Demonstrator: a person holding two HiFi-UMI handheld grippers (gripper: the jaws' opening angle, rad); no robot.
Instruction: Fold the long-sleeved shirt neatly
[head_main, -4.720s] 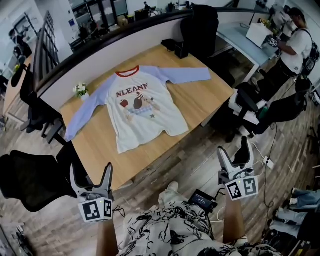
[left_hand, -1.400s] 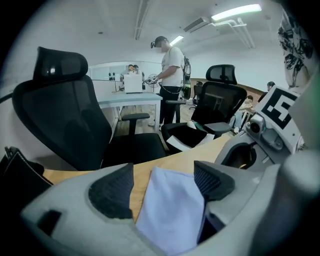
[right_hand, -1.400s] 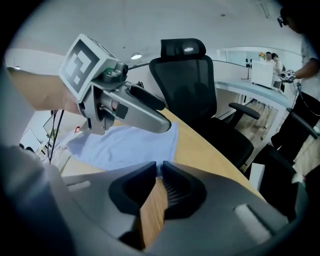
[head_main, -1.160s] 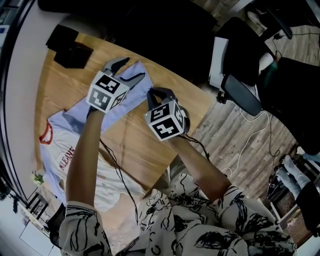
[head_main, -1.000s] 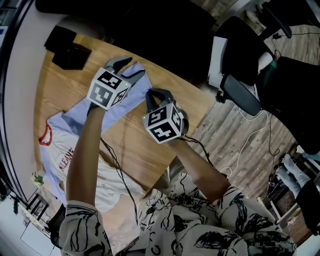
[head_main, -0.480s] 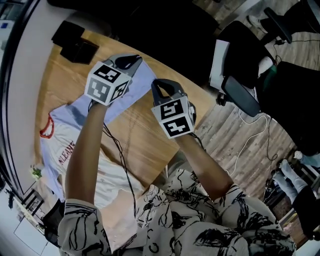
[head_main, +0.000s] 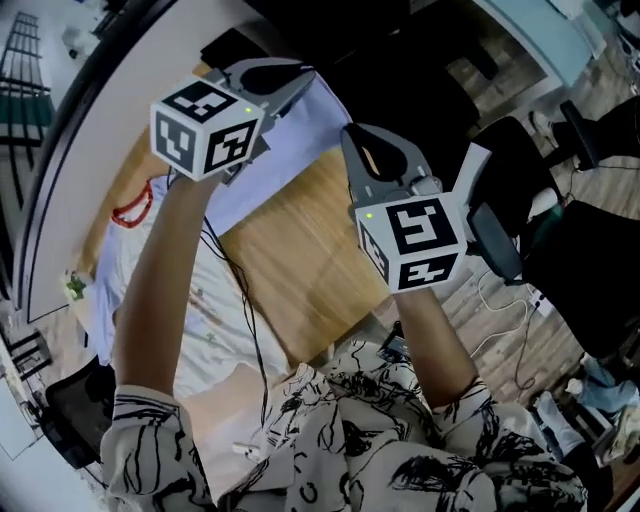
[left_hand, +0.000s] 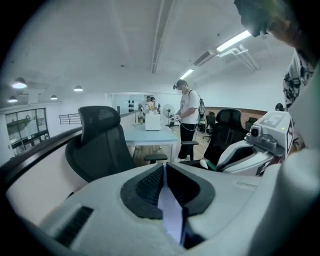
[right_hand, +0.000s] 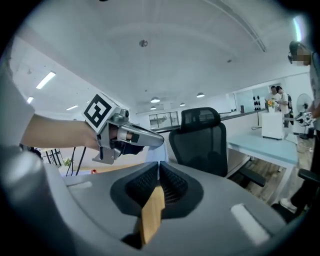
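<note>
**A:** Tongs first. What has changed for us?

**B:** Both have come up off the table together. Our left gripper (head_main: 298, 80) stood half open a moment ago. Now it is clenched on the end of the lavender sleeve (head_main: 300, 140), with the cloth pinched flat between its pads. Our right gripper (head_main: 355, 140) is clamped as before, and it seems to have the cuff's other edge at its tips.

**A:** So the sleeve is in the air?

**B:** Its end is, held between our two grippers. Farther out it drapes back down to the white shirt (head_main: 215, 310), which lies on the wooden table (head_main: 310, 270). The red collar (head_main: 130, 205) shows beside our left forearm.

**A:** What does that mean for the fold?

**B:** We judge the grasp done, and the sleeve ready to be carried across the chest. We should keep it taut so it lands without a twist.

**A:** And beyond?

**B:** A black office chair (left_hand: 100, 145) stands past the table.
</note>
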